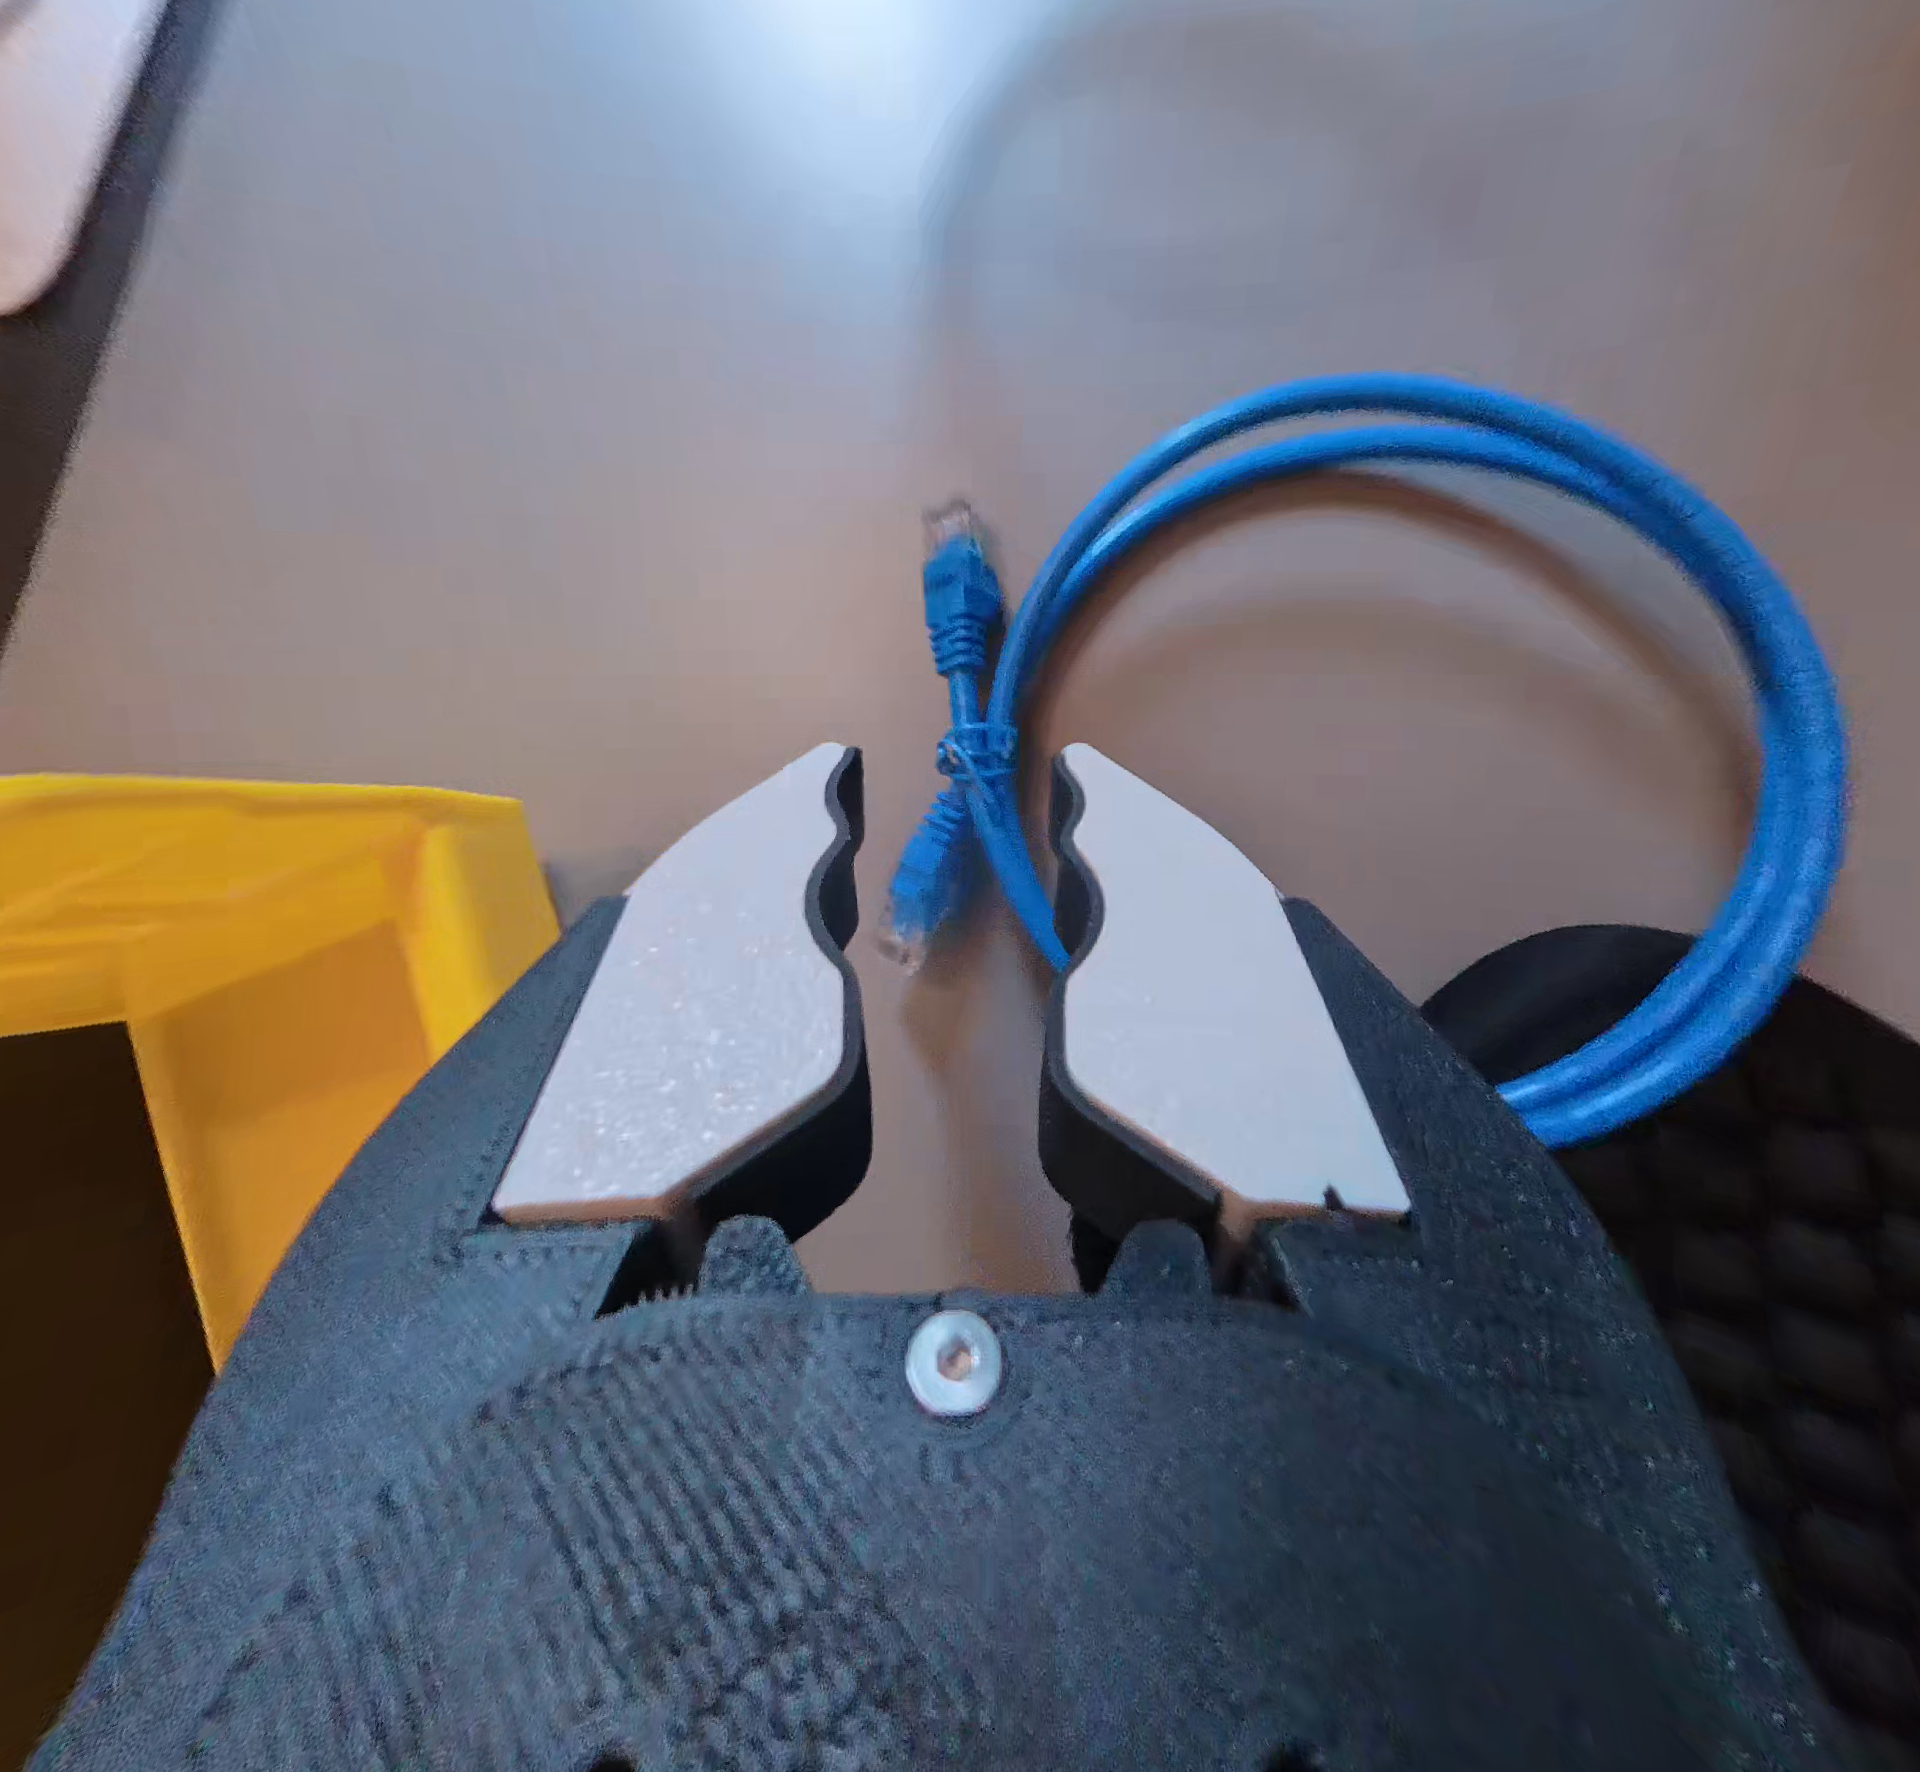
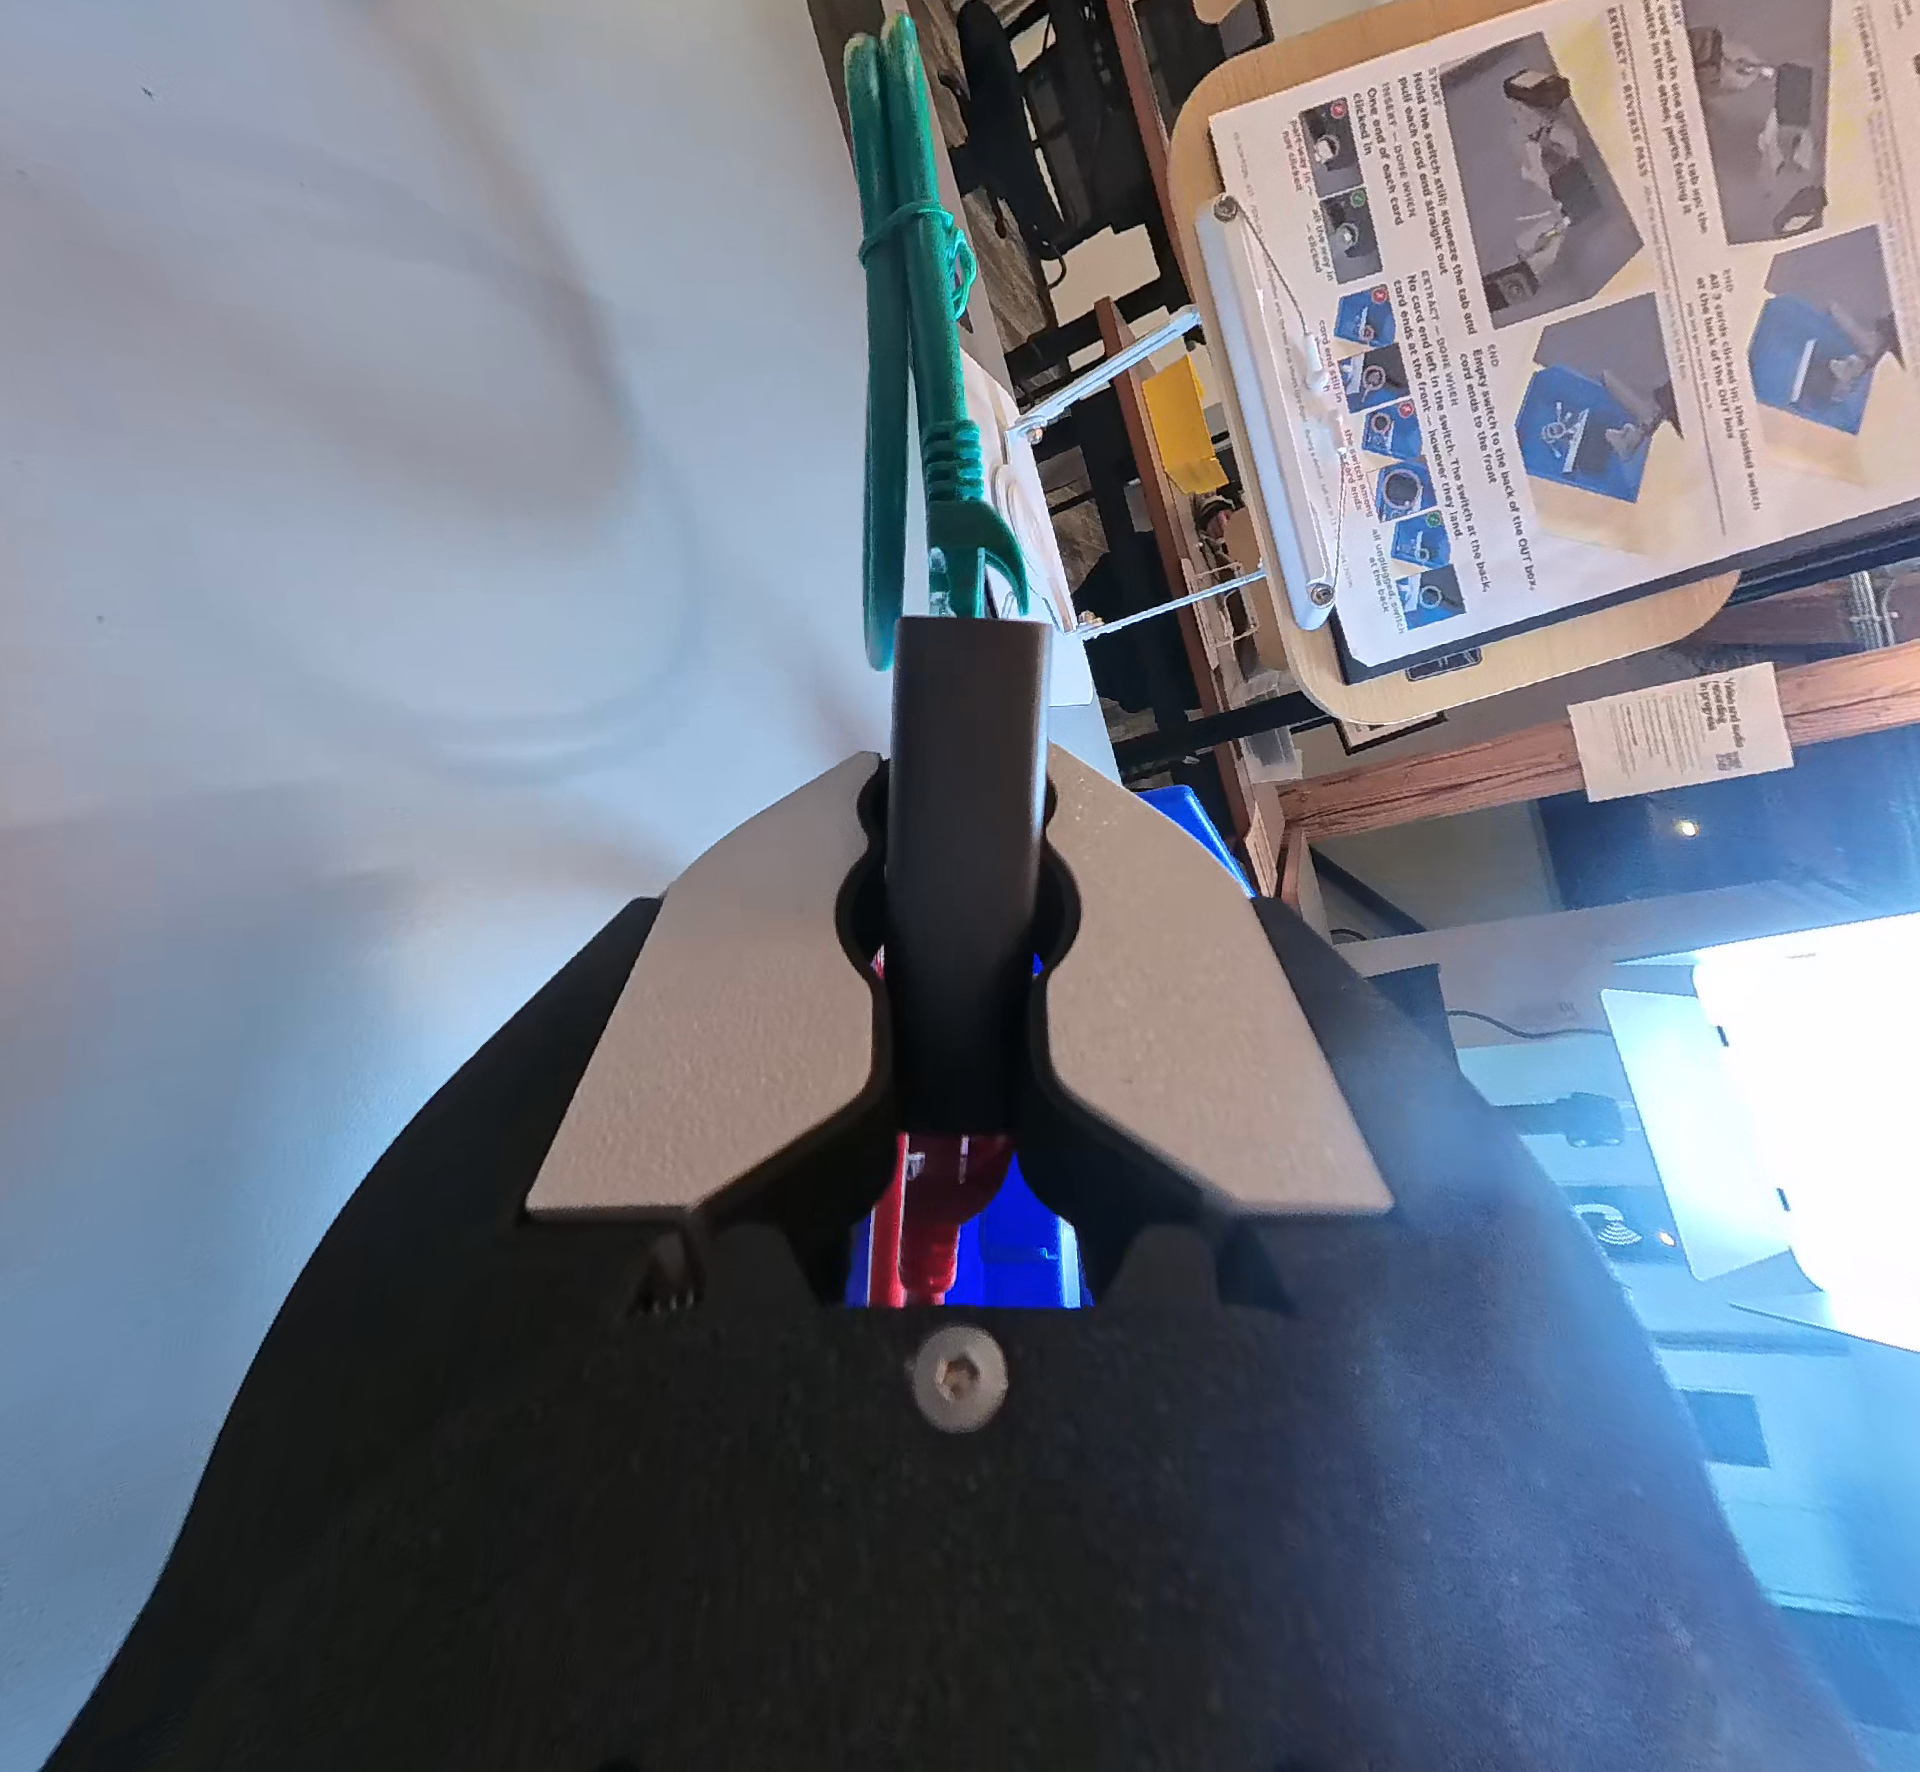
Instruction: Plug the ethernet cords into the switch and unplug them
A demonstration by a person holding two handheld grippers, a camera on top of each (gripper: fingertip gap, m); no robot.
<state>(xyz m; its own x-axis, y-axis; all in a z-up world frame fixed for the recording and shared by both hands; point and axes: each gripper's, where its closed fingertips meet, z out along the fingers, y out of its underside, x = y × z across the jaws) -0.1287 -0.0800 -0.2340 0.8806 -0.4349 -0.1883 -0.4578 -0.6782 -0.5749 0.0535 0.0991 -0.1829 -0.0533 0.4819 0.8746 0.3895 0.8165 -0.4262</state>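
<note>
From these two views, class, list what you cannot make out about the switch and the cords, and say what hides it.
- Switch ports: right wrist view; only a narrow side faces the camera, clamped in the right gripper.
- Red cord: right wrist view; mostly behind the switch and fingers.
- Green cord plug seating: right wrist view; switch edge blocks it.
- Blue cord: left wrist view; right finger covers part, far plug blurred.

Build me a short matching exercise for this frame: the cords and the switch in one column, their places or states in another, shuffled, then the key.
1. blue cord
2. green cord
3. red cord
4. switch

A. clamped in the right gripper
B. coiled on the table, plug between the open left gripper's fingers
C. beyond the switch's far end
D. under the switch, by the gripper base

1-B, 2-C, 3-D, 4-A
</note>
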